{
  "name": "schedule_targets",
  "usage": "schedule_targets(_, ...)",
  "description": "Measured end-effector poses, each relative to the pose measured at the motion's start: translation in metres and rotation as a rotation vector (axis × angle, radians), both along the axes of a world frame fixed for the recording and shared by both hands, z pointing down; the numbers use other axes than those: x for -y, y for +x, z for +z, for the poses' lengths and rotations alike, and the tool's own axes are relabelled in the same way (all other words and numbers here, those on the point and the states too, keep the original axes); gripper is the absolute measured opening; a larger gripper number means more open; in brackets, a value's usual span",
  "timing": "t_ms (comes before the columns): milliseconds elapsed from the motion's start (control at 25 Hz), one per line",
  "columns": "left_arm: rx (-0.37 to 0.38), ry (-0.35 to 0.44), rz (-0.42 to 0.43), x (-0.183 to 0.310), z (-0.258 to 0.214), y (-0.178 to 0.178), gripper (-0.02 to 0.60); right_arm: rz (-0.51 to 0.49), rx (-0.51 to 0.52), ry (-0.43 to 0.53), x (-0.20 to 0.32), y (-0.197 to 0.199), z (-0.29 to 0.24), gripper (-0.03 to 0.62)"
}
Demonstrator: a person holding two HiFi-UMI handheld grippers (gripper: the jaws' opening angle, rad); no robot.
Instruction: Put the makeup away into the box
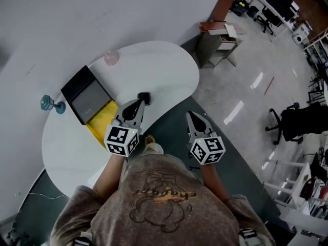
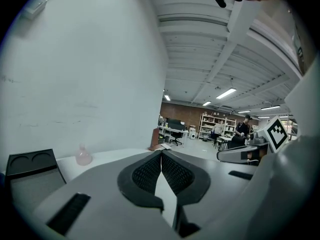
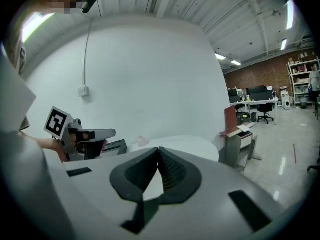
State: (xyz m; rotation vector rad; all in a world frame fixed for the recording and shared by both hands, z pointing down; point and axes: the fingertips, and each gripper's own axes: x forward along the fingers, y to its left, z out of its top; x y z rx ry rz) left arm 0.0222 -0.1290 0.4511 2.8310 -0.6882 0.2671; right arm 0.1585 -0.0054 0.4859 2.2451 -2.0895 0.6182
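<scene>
The left hand-held gripper (image 1: pixel 139 102) and the right hand-held gripper (image 1: pixel 192 115) are both pressed together and empty. The small black makeup case (image 1: pixel 144 98) lies just ahead of the left tips, with the black box (image 1: pixel 84 94) further to their left. It is best to spread those jaws before lowering over the case.

Long ceiling strip lamps (image 2: pixel 226 92) give even, fairly bright light, and shadows are faint. Pale glare streaks lie on the glossy grey floor (image 1: pixel 230 76) at right. Both gripper views bulge fisheye-wise with black corners, and the left claw (image 2: pixel 161 154), close up, looks soft.
</scene>
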Motion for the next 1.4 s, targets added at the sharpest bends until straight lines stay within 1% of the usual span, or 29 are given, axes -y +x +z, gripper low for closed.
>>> schedule_targets(280, 0.004, -0.002, -0.033, 0.026, 0.003, 0.011, 0.021, -0.039, -0.007, -0.001, 0.035, 0.016, -0.001, 0.003)
schedule_targets(680, 0.052, -0.007, -0.091, 0.031, 0.005, 0.016, 0.023, -0.089, 0.013, 0.024, 0.062, 0.036, -0.005, 0.003)
schedule_targets(1000, 0.069, -0.029, -0.2, 0.034, 0.004, 0.021, 0.023, -0.205, 0.016, 0.019, 0.081, 0.049, -0.01, 0.003)
schedule_targets(1240, 0.068, -0.033, -0.251, 0.039, 0.002, 0.027, 0.023, -0.281, 0.013, 0.034, 0.101, 0.056, -0.016, 0.003)
schedule_targets(1400, 0.075, -0.045, -0.27, 0.039, 0.003, 0.029, 0.023, -0.324, 0.022, 0.028, 0.111, 0.053, -0.012, 0.003)
